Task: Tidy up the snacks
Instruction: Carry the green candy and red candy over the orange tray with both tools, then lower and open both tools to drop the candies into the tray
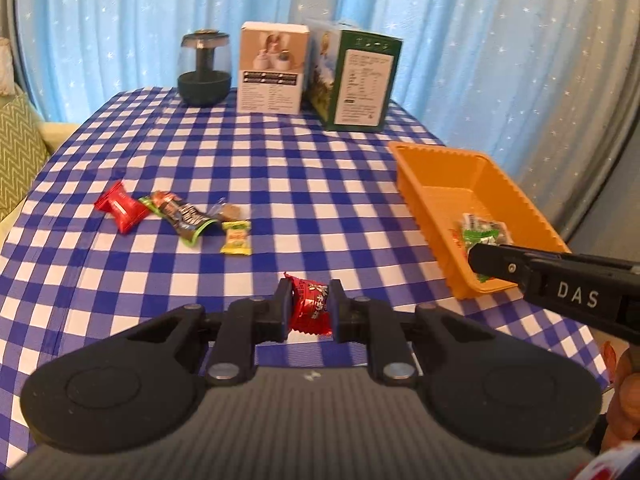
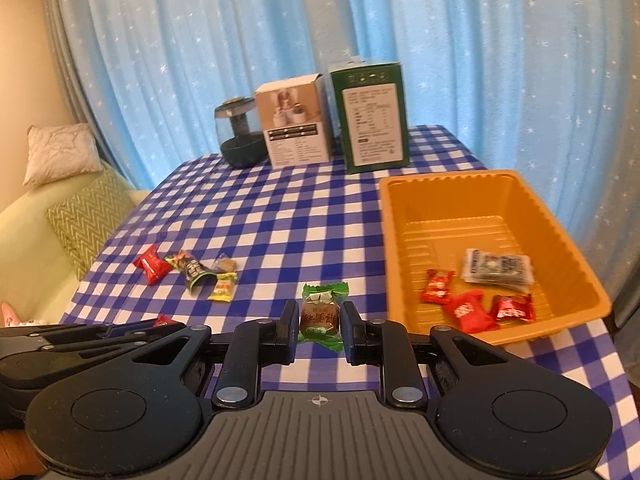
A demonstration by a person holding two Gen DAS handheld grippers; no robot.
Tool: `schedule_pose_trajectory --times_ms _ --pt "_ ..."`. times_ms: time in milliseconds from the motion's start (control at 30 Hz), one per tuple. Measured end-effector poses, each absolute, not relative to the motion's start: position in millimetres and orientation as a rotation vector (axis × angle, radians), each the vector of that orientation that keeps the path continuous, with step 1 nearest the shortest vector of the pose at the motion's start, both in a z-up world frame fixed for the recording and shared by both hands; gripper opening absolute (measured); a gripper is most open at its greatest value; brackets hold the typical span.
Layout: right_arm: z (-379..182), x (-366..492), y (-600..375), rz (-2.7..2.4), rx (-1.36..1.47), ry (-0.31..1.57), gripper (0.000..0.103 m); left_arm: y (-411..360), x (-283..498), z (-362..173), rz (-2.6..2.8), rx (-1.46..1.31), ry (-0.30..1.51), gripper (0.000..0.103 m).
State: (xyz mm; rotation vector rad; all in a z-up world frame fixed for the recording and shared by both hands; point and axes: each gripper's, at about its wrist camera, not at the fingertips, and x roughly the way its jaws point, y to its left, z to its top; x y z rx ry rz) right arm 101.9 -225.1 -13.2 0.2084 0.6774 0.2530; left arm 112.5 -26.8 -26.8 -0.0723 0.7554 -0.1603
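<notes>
1. My left gripper point(image 1: 310, 306) is clenched on a red-wrapped candy point(image 1: 310, 304), pinched between its two fingers and held above the near part of the table point(image 1: 320, 184) with its blue-and-white checked cloth.
2. My right gripper point(image 2: 322, 320) is clamped on a green-wrapped candy point(image 2: 322, 314), whose brown label faces the camera; the twisted green ends stick out above and below the fingers.
3. In the left wrist view, the right gripper reaches in from the right, its tip over the near corner of the orange tray point(image 1: 412, 172), so the green candy is held at the tray's near end.
4. The orange tray sits at the right edge of the table. In the right wrist view it holds three red candies point(image 2: 466, 308) near its front wall and a pale flat packet point(image 2: 498, 268) toward its right wall.
5. Toward the left edge of the table lies a loose row of snacks: a red packet point(image 1: 120, 207), a dark bar with green ends point(image 1: 182, 214) just beside it, a small brown clear-wrapped sweet point(image 1: 228, 211), and a yellow candy point(image 1: 237, 238) nearest me.
6. Along the far edge stand a dark round jar-like object point(image 1: 205, 68), a white box point(image 1: 272, 68) and a green box point(image 1: 356, 80), side by side, in front of a blue star-printed curtain point(image 1: 480, 40).
7. Left of the table are a green zigzag cushion point(image 2: 86, 216) and a pale pillow point(image 2: 60, 152).
</notes>
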Motion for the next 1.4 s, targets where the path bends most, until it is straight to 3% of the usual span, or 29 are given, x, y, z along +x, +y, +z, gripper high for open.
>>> schedule_pose_trajectory --times_ms 1400 --pt "-10.1 116.3 -347.5 0.070 0.225 0.665 0.022 -166.3 155.1 -8.4 -0.408 -0.026 0.755 0.016"
